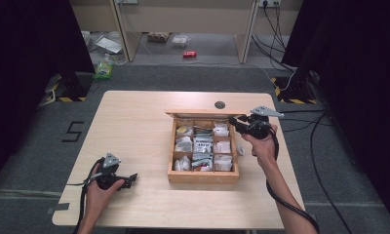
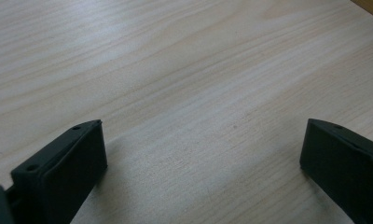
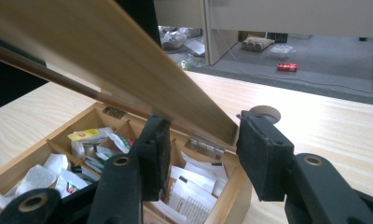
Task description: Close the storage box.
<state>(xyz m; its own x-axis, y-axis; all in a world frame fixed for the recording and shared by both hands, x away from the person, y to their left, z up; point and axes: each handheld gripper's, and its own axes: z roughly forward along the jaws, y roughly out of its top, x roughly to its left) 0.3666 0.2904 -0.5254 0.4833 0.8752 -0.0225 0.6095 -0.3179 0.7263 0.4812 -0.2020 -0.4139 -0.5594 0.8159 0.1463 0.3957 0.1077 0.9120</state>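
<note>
A wooden box [image 1: 203, 176] with several compartments of tea bags [image 1: 203, 145] stands right of the table's middle. Its lid [image 1: 203, 114] is raised at the back. My right gripper [image 1: 234, 120] is at the lid's right end, open. In the right gripper view the slanted lid [image 3: 105, 56] ends with its corner in the gap between the jaws of the right gripper [image 3: 202, 119], and I see neither pad pressing on it. Below lie the box wall [image 3: 236, 186] and paper tea bags [image 3: 194, 186]. My left gripper [image 1: 131, 179] rests low near the table's front left, open over bare wood [image 2: 204, 123].
A round cable hole [image 1: 220, 104] lies behind the box. A small pale item [image 1: 240, 148] lies by the box's right side. On the floor beyond the table are a red can [image 1: 189, 54] and a green bottle [image 1: 104, 68]. Cables run at the right.
</note>
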